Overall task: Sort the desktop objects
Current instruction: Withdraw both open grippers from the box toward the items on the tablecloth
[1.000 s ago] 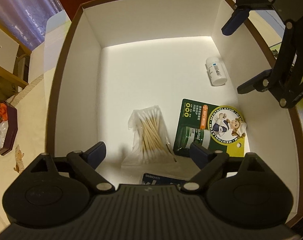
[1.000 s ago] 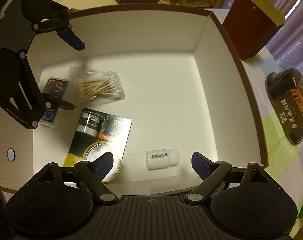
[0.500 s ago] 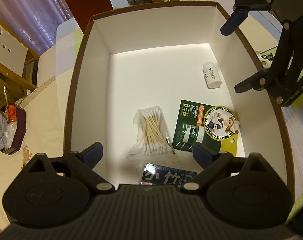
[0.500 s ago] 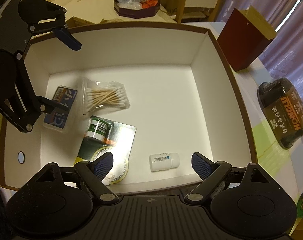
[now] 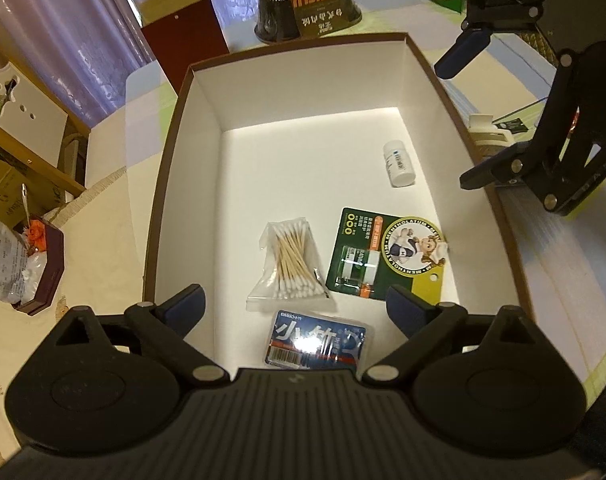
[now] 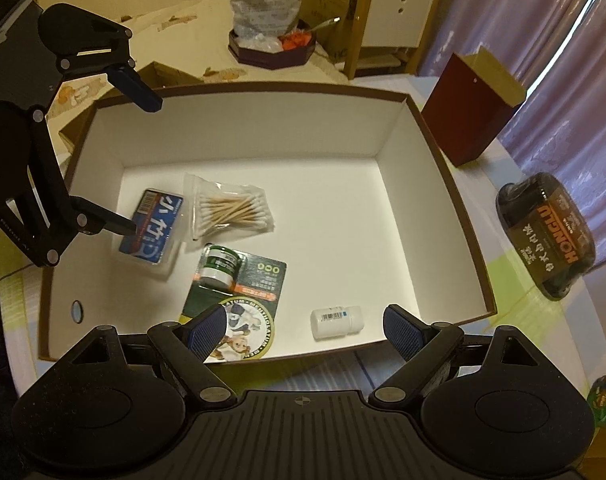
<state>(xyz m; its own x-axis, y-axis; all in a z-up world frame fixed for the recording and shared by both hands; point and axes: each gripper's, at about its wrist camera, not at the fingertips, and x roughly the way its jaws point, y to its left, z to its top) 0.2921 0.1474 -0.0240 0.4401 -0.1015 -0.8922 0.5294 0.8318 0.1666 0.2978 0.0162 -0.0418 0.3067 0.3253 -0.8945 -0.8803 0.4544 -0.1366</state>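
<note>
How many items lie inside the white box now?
4: blue packet near the left wall, cotton swab bag beside it, green carded balm, white bottle by the near wall.

Inside the white box (image 5: 191, 184) lay a cotton swab bag (image 5: 289, 266), a green card (image 5: 387, 254), a blue pack (image 5: 317, 342) and a white bottle (image 5: 399, 163).

Both grippers have pulled back and risen from the box (image 5: 171, 184); the blue packet (image 5: 317, 340), earlier half hidden, shows fully beneath the left gripper (image 5: 295, 306).
</note>
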